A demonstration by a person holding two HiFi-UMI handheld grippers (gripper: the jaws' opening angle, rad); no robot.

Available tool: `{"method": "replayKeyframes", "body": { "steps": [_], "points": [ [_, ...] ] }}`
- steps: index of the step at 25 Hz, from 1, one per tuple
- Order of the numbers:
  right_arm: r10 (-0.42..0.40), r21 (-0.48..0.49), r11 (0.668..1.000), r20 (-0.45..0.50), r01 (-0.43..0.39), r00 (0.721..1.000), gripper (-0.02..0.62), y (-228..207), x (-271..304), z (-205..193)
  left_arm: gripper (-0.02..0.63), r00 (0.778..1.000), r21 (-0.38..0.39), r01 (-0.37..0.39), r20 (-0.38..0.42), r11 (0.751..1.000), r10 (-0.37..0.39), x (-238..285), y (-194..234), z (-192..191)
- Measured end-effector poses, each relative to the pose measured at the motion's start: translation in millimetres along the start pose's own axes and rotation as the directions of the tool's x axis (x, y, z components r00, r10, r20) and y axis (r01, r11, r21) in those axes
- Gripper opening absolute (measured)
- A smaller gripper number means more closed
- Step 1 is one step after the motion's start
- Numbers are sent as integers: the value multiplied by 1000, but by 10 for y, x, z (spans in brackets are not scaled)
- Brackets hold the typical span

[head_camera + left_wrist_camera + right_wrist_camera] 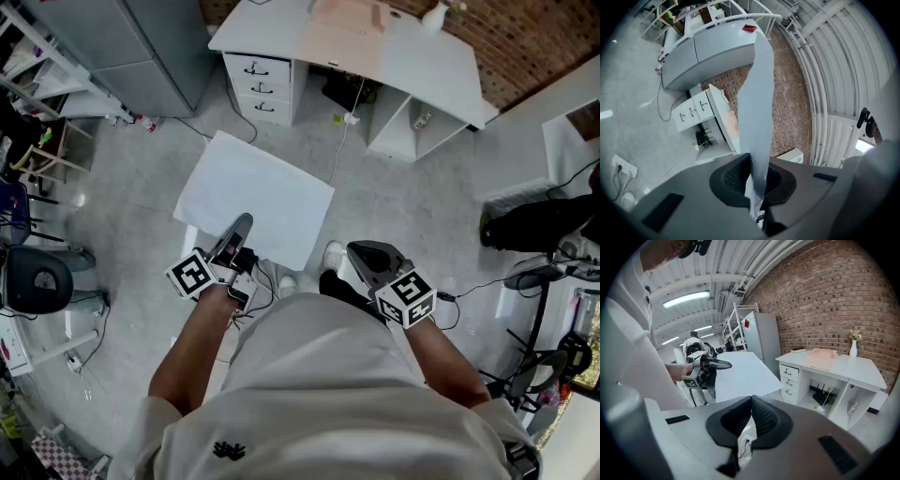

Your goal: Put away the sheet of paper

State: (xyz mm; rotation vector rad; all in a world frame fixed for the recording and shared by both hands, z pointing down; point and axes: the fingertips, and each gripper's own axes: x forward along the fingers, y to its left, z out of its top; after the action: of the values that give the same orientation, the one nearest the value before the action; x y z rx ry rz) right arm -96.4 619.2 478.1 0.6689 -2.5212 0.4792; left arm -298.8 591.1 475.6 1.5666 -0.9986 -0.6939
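Before the desk [412,52], the left hand-held gripper [244,221] clamps the sheet of paper [258,192]; the right hand-held gripper [358,251] sits closed, empty.

1. My left tool [241,225] is held level, its tip aimed toward about 1 o'clock in the head view.
2. Its jaws are clamped shut on the near edge of the sheet of paper [253,197], which stands edge-on between the pads in the left gripper view.
3. My left forearm [192,347] is bare and reaches forward from 7 o'clock, with the wrist straight.
4. My right tool [356,251] sits at 3 o'clock of the left one, well apart from it, tilted nose-down and pointing toward 11 o'clock.
5. Its jaws are closed together with nothing between them.
6. My right forearm [445,356] comes in from 5 o'clock.
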Motion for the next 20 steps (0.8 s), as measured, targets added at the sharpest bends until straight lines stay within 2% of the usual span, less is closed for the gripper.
{"method": "replayKeyframes", "body": {
  "steps": [6, 9, 14, 17, 20],
  "points": [
    [-54, 7, 999, 26, 54, 998, 28, -252, -194, 0, 23, 999, 11, 29, -17, 1000, -29, 292, -136, -96],
    [-57, 20, 998, 44, 56, 997, 28, -476, -230, 17, 23, 999, 82, -2, -37, 997, 5, 530, -132, -108],
    [-24, 20, 1000, 83, 23, 996, 28, -877, -350, 82, 23, 999, -1, 35, -6, 999, -35, 994, -412, -268],
    [-9, 5, 1000, 105, 8, 994, 32, -1183, -436, 221, 23, 999, 13, 37, 3, 999, -37, 1295, -568, -305],
    [8, 5, 1000, 124, -9, 992, 81, -1503, -516, 367, 23, 999, 20, 39, 15, 999, -39, 1643, -686, -315]
  ]
}}
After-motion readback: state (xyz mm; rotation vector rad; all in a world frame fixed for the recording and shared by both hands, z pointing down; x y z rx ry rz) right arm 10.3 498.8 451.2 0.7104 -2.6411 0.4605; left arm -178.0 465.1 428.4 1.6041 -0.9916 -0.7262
